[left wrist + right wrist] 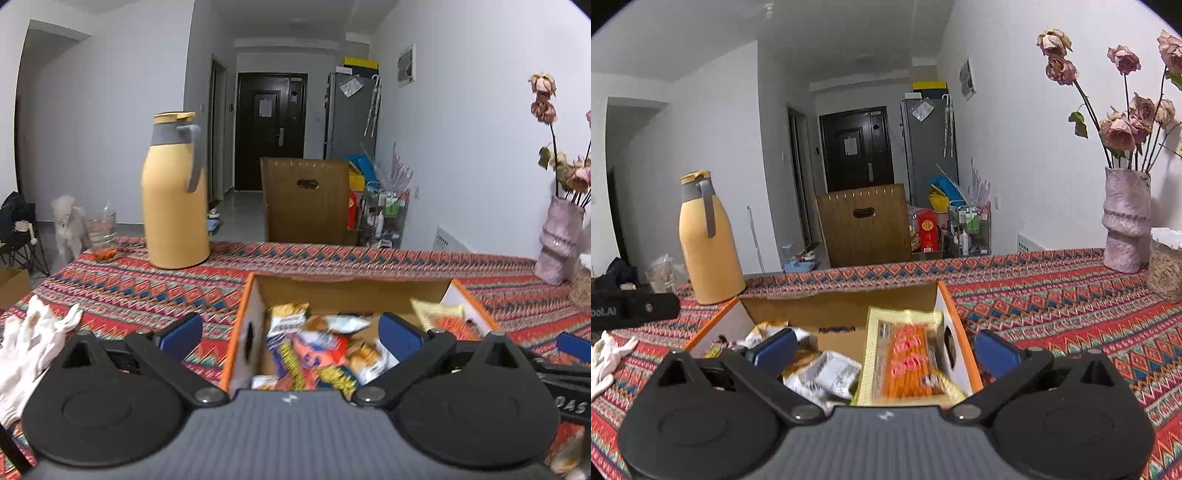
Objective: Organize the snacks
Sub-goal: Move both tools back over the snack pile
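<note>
patterned tablecloth (129, 288); snack box (240, 332) below both spread grippers.

Both views sit low over the patterned tablecloth (140, 284), looking level across it toward the dark door (271, 129) at 12 o'clock; each is close above the open cardboard box (240, 332) — the left wrist view from its left half, the right wrist view from its right side wall (955, 343). They share the box, the yellow flask (707, 240) at 10 o'clock and the vase (1124, 221) at 2 o'clock; the near packets look blurred, perhaps from motion.
</note>
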Tool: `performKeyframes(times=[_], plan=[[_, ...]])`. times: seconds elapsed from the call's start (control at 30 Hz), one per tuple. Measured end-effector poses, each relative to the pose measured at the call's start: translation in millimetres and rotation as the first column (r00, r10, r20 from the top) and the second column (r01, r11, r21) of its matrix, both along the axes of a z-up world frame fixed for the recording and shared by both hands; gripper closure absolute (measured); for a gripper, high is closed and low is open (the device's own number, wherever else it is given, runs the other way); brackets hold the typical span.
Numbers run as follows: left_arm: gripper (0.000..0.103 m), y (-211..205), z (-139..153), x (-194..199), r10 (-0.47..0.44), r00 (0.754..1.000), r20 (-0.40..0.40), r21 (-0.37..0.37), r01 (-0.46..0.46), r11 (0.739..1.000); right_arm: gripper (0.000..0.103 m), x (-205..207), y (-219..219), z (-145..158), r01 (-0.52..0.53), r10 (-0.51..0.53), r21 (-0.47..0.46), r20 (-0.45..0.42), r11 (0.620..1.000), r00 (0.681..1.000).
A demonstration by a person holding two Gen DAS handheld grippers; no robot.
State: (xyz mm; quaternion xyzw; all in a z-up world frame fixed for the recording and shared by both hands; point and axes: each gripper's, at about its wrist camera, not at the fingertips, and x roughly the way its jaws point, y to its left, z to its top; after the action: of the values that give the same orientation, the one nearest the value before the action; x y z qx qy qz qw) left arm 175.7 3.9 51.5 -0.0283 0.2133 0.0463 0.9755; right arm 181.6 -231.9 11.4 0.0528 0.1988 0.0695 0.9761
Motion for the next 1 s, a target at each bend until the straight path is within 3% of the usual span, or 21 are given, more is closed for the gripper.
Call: performKeyframes(times=[0.33,0.53,1.0], plan=[[0.0,16,-38,-33,-0.009,0.997,-0.081,0.058,0.013,0.998,0.0,-44,-6,-25,0.003,-0.004,-0.009,-0.069,1.0,0.998],[0.0,26,-60,-44,-0.013,0.991,-0.136,0.037,0.018,0.999,0.0,-66,-12,-41,0.019,-0.02,-0.007,-0.12,1.0,0.993],[0.0,32,-82,-52,-0.033,0.992,-0.118,0.013,0.035,0.999,0.0,-78,-9,-55,0.026,-0.028,-0.013,-0.17,1.0,0.985]])
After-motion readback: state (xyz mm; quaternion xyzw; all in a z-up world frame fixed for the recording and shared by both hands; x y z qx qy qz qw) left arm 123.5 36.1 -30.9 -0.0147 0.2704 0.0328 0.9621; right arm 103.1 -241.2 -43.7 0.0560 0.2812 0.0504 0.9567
